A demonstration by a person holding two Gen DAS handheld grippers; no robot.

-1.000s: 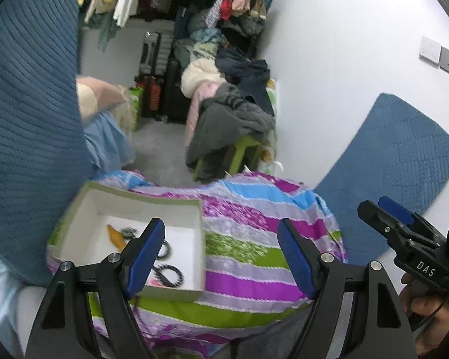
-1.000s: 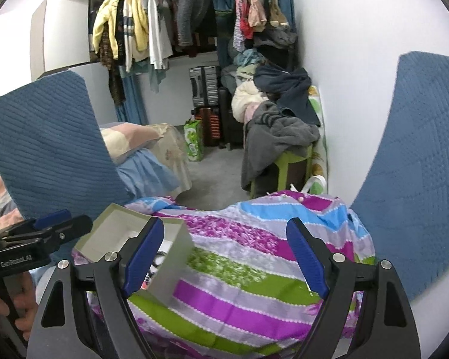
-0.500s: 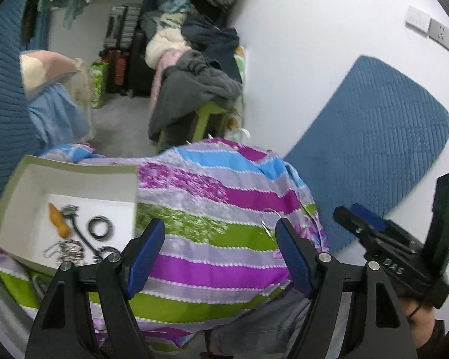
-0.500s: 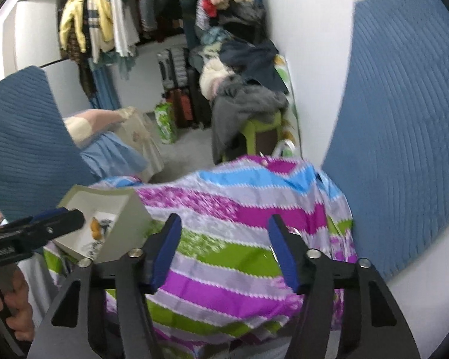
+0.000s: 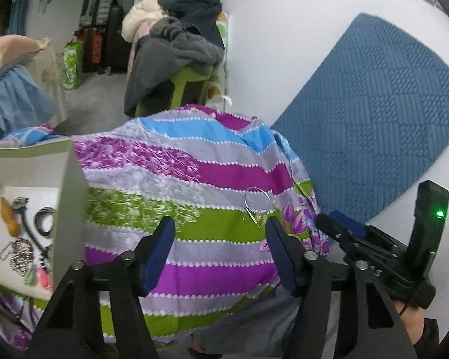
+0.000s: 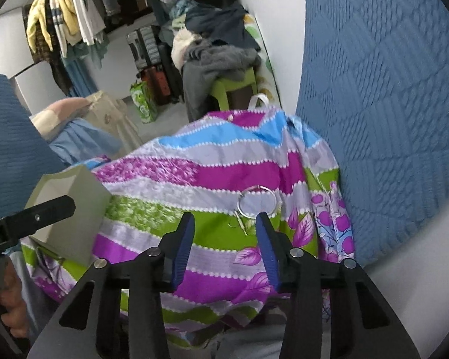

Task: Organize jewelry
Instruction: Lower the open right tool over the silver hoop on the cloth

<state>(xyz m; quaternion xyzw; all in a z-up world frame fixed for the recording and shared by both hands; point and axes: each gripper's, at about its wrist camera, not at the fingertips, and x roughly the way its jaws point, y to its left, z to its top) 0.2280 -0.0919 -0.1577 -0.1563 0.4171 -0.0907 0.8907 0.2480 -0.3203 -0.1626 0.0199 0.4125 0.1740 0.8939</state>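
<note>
A thin silver hoop (image 6: 256,202) lies flat on the striped cloth (image 6: 212,176), a crinkled fabric in bands of magenta, green, grey and blue edged with white dots. A small pin-like piece sits just below the hoop's left edge. The right gripper (image 6: 223,224) points down at the hoop with its ribbed blue pads (image 6: 184,243) just short of it; its jaws have just been closing, yet nothing is between them and they grip nothing. The left gripper (image 5: 218,230) stands wider apart, its jaws also narrowing lately, empty, with the hoop (image 5: 256,202) just beyond its right pad.

Well to the left of the hoop stands a shallow white cardboard box (image 5: 70,197). Only the left wrist view looks into it: an orange teardrop piece (image 5: 9,217), a dark ring (image 5: 43,220), a beaded chain (image 5: 19,252) and small pink and green bits (too small to name). The right wrist view shows only the box's (image 6: 74,209) outer wall, plus a hand (image 6: 10,294) at the left edge. A quilted blue mat (image 6: 389,113) leans right of the hoop.
</note>
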